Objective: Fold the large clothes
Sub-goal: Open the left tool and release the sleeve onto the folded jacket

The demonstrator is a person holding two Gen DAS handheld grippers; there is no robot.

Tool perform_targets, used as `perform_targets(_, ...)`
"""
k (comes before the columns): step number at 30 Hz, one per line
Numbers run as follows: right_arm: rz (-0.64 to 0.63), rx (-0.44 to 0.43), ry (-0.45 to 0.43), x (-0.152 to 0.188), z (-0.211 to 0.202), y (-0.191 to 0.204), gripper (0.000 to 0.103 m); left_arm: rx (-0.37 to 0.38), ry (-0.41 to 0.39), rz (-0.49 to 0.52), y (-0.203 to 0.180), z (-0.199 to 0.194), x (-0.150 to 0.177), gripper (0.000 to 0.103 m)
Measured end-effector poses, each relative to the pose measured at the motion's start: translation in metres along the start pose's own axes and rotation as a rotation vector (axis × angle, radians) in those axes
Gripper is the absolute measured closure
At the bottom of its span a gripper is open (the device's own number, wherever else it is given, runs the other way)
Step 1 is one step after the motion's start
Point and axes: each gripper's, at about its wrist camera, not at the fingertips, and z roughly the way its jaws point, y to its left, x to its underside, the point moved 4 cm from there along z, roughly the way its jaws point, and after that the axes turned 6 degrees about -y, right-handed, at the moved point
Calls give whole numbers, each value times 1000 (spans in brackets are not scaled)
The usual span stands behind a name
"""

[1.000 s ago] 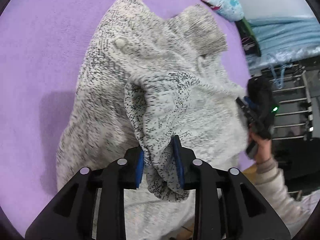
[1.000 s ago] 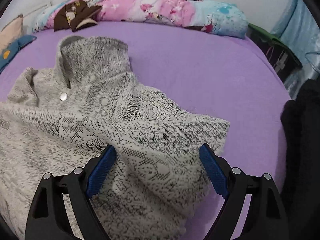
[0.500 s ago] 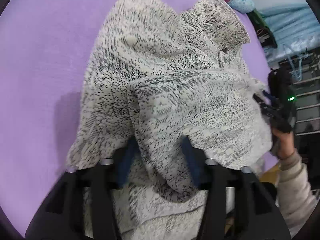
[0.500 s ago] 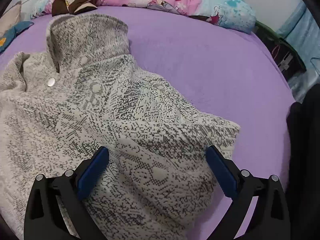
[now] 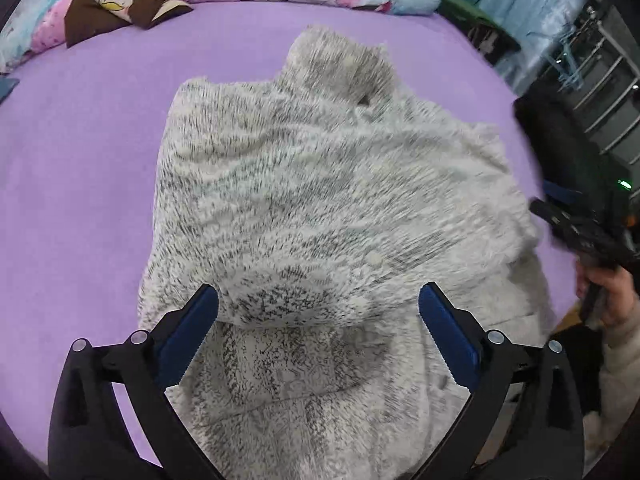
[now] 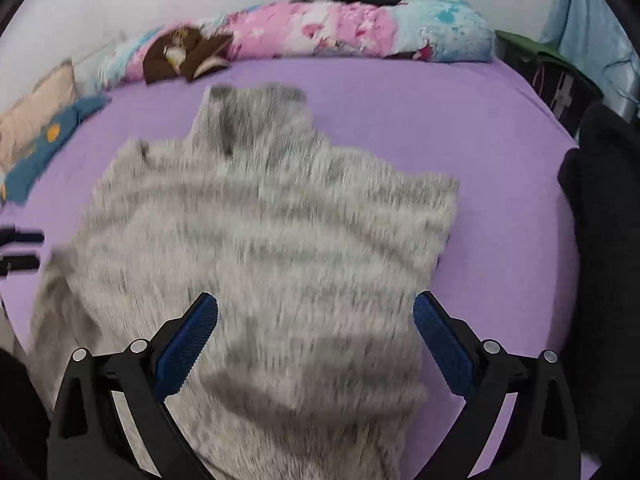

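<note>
Our left claw [image 5: 318,332] is opening and our right claw [image 6: 314,334] gapes, neither pinching the knit sweater [image 5: 320,200], so its fold rests on the bed [image 5: 80,168].

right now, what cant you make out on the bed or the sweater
- Sweater knit pattern: motion-blurred in the right wrist view.
- Sweater's near hem: cut off by the bottom edge, behind the left gripper, left wrist view.
- Brown cushion print: too small.
- Right gripper: blurred at the left wrist view's edge.

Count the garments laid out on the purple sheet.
1: a grey sweater spread mid-bed, neck toward the pillows. The brown item rests against them; others may be hidden.
</note>
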Motion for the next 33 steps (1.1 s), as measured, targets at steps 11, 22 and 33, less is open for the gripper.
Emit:
perform_targets(11, 82, -64, 100, 45, 54, -13, 5, -5, 80, -172, 44, 80, 37, 5)
perform_targets(22, 147, -49, 39, 60, -26, -18, 6, 8, -11, -192, 57, -9, 66, 6)
perform_targets(33, 243, -45, 92, 148, -74, -34, 6, -15, -2, -310, 84, -60, 174, 6)
